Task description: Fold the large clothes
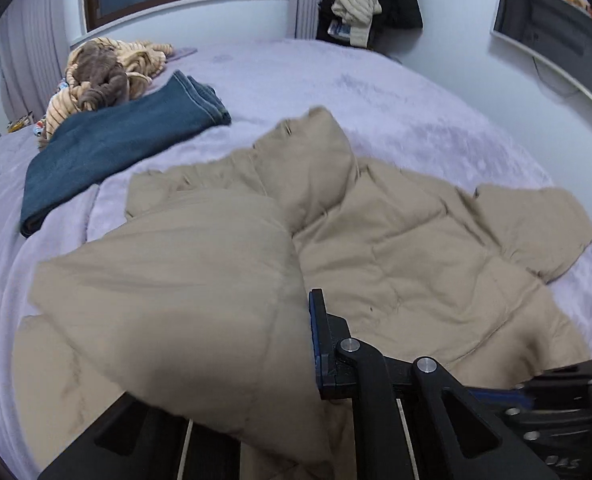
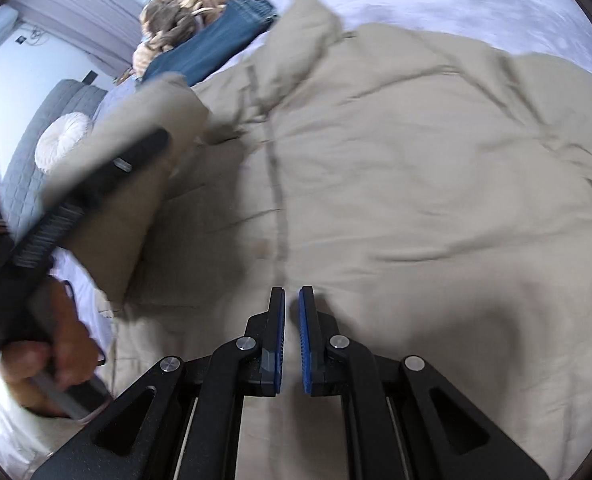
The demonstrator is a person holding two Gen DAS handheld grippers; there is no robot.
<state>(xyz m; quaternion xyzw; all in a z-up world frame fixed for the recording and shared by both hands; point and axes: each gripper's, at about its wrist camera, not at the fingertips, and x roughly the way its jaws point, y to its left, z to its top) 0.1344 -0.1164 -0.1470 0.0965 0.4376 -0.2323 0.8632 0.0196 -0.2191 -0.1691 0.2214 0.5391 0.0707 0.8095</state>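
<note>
A beige quilted jacket (image 1: pixel 395 248) lies spread on the lilac bed; it fills the right wrist view (image 2: pixel 415 168). My left gripper (image 1: pixel 296 344) is shut on the jacket's left sleeve (image 1: pixel 168 288) and holds it lifted over the jacket body. Only its right finger (image 1: pixel 319 340) shows; the sleeve hides the left one. In the right wrist view the left gripper (image 2: pixel 152 148) holds that sleeve (image 2: pixel 136 152) at the left. My right gripper (image 2: pixel 292 304) hovers just above the jacket's middle seam, jaws nearly closed with a thin gap, holding nothing.
Folded blue jeans (image 1: pixel 112 152) lie on the bed (image 1: pixel 415 92) at the left, with a heap of striped and brown clothes (image 1: pixel 104 76) behind them. A grey headboard with a round white cushion (image 2: pixel 62 136) is at the left. A wall TV (image 1: pixel 555 36) hangs at the right.
</note>
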